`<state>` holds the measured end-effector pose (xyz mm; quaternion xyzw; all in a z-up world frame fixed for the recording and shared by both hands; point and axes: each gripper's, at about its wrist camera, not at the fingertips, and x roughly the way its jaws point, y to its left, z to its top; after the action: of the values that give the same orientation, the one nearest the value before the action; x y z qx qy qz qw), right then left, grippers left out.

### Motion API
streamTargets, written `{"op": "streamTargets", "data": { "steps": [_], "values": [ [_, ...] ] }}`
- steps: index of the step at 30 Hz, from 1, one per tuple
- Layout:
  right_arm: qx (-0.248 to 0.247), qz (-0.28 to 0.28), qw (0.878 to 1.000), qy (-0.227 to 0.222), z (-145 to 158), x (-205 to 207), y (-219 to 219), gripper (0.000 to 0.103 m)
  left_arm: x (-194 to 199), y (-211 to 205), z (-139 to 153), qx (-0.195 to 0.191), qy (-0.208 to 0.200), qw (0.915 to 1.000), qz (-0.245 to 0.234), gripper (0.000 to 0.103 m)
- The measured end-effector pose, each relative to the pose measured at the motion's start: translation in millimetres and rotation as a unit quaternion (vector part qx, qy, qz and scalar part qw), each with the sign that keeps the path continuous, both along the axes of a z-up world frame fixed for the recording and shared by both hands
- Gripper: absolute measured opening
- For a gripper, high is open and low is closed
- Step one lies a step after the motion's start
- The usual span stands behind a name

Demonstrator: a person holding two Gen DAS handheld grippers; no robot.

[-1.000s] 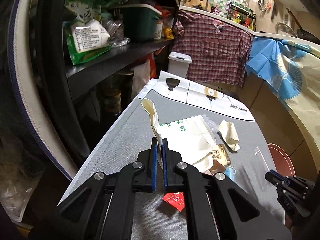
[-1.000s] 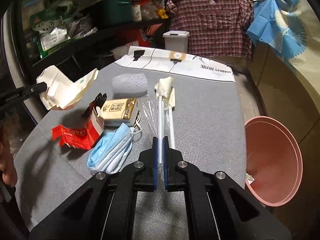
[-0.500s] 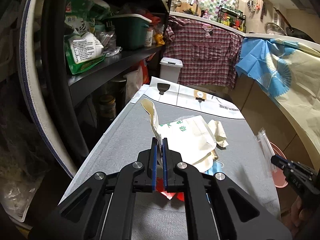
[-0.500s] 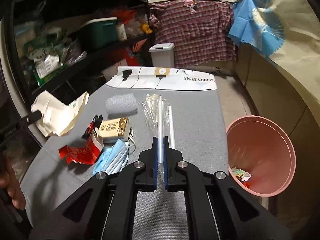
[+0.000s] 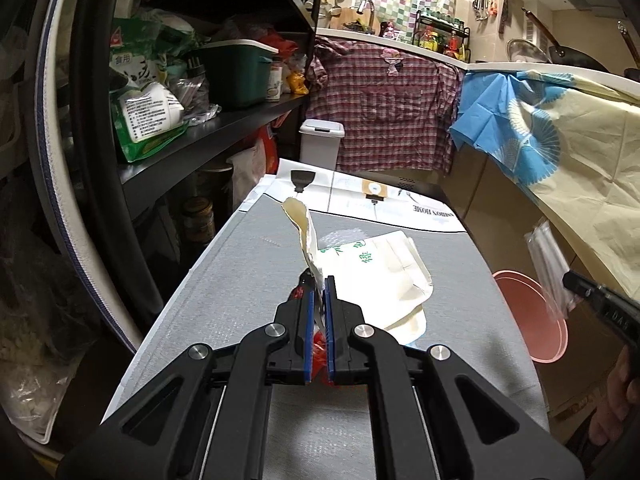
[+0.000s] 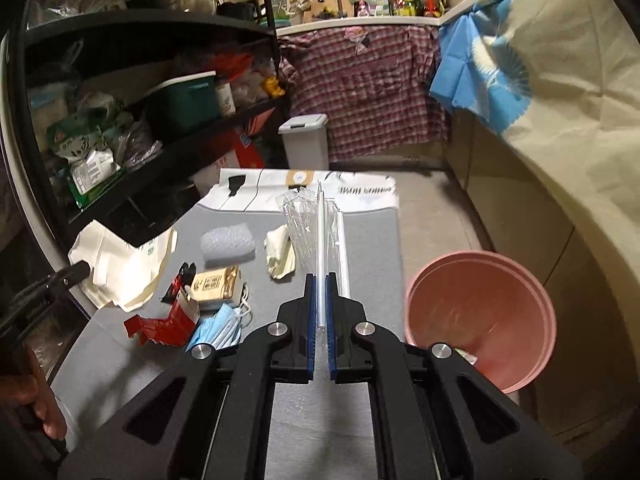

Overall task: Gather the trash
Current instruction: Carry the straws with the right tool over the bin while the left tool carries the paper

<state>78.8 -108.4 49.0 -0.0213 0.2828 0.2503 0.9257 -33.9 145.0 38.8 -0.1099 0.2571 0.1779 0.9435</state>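
paper bag (image 5: 384,268) pinched between left fingers (image 5: 308,320), straw packet (image 6: 316,232) between right fingers (image 6: 331,320)

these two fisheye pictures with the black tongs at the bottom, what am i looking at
Each picture comes from a camera mounted on a hand-held gripper, looking along its two fingers; a person holds one in each hand. The left gripper is shut on a cream paper bag. The right gripper is shut on a clear plastic sleeve of straws. On the grey table lie a blue face mask, a red wrapper, a small brown carton, bubble wrap and a crumpled tissue. A pink bin stands beside it.
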Motion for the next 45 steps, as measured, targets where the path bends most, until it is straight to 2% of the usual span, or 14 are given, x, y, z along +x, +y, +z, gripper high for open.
{"op": "streamTargets", "data": {
  "steps": [19, 25, 34, 45],
  "values": [
    [0.002, -0.065, 0.997, -0.042, 50.5, 9.8, -76.1, 0.005, 19.5, -43.9, 22.9, -0.006, -0.012, 0.999, -0.043, 0.005],
    [0.008, -0.081, 0.996, -0.031, 46.3, 25.2, -100.2, 0.005, 38.5, -64.0, 27.9, -0.002, -0.012, 0.9982, -0.059, 0.005],
    [-0.011, -0.1, 0.994, -0.042, 43.3, 36.9, -118.5, 0.005, 66.2, -88.9, 29.0, 0.002, -0.006, 0.9968, -0.08, 0.005],
    [0.009, -0.123, 0.992, -0.013, 22.1, 57.3, -143.0, 0.005, 99.9, -116.0, 18.8, 0.003, 0.01, 0.9946, -0.104, 0.005]
  ]
}}
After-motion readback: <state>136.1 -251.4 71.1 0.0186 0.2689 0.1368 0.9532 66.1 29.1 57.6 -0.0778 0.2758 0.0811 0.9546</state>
